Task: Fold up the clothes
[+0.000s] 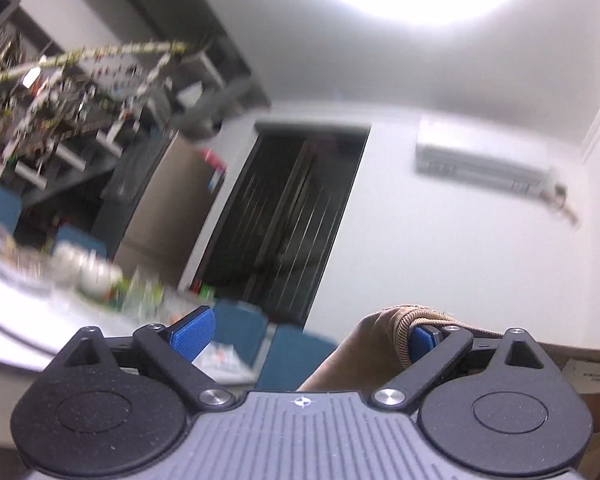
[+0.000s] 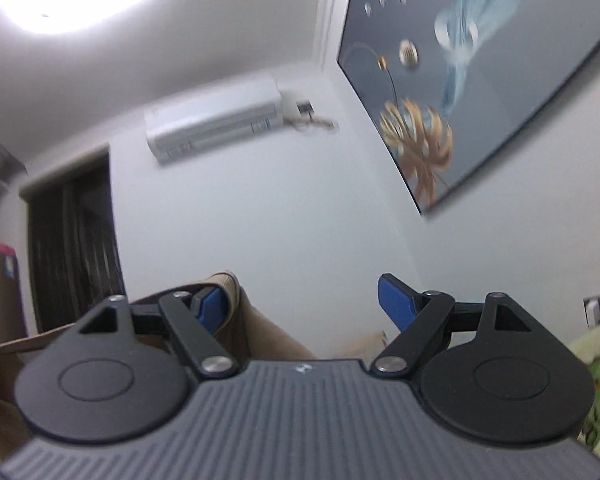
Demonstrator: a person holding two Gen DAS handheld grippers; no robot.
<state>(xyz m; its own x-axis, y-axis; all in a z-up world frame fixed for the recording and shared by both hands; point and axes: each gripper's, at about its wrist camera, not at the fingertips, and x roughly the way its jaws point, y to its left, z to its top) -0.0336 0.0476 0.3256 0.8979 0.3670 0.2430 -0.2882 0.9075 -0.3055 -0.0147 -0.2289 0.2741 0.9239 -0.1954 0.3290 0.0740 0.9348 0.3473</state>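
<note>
Hanging between two raised grippers: one tan garment (image 1: 352, 356), a soft knit with a ribbed edge (image 1: 404, 320).

- Location: draped over the right-hand finger of the left gripper (image 1: 306, 336) and over the left-hand finger of the right gripper (image 2: 304, 306). The cloth falls away below both views, so its full shape cannot be told.
- Fingers: both pairs are spread wide. Neither pair pinches the cloth; the fabric is only hooked over one blue pad (image 2: 212, 308) on each side.
- Handling, as judged: light, limp and without stiffness. It will sag and swing, and could slide off an unclenched finger.
- Best hold: on the thicker ribbed edge, which should be firmer than the plain knit, with the pads closed across it.
</note>
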